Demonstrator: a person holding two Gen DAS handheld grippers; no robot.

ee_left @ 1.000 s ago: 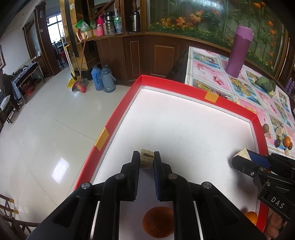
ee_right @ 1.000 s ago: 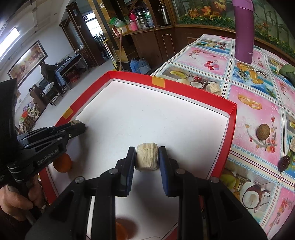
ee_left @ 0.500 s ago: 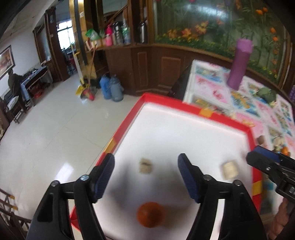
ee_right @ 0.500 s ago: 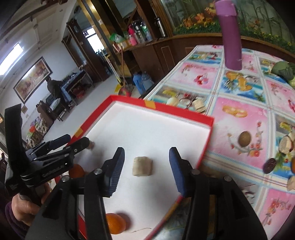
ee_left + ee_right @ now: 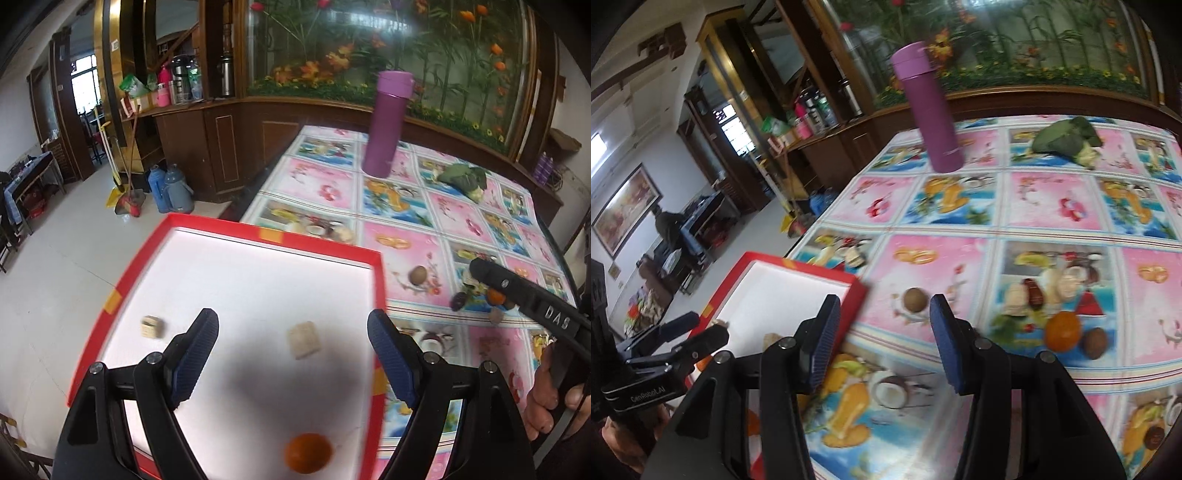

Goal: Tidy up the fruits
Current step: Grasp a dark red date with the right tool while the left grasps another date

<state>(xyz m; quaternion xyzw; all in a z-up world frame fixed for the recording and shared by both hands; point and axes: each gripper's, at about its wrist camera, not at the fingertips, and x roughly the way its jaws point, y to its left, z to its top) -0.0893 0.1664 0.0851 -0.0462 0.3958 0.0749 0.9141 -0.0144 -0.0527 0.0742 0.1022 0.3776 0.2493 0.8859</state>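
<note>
A red tray (image 5: 269,234) with a white floor holds a small beige piece (image 5: 151,327), a larger beige piece (image 5: 303,339) and an orange (image 5: 307,458). My left gripper (image 5: 291,325) hovers open above the tray with nothing between its fingers. My right gripper (image 5: 884,306) is open and empty over the tablecloth, just right of the tray's corner (image 5: 820,275). A brown round fruit (image 5: 915,300) lies a little ahead of it. Farther right lie an orange (image 5: 1063,331), a brown fruit (image 5: 1095,342) and a dark red fruit (image 5: 1032,291).
A tall purple bottle (image 5: 932,110) stands at the back of the table, with a green vegetable (image 5: 1067,140) to its right. The tablecloth is printed with fruit pictures. The table's left edge drops to a tiled floor (image 5: 55,266). A hand (image 5: 550,398) holds the right gripper's handle.
Both grippers opened and let go of their beige pieces, which now lie in the tray. Both pulled back and up. The right one swung right, out over the tablecloth.
</note>
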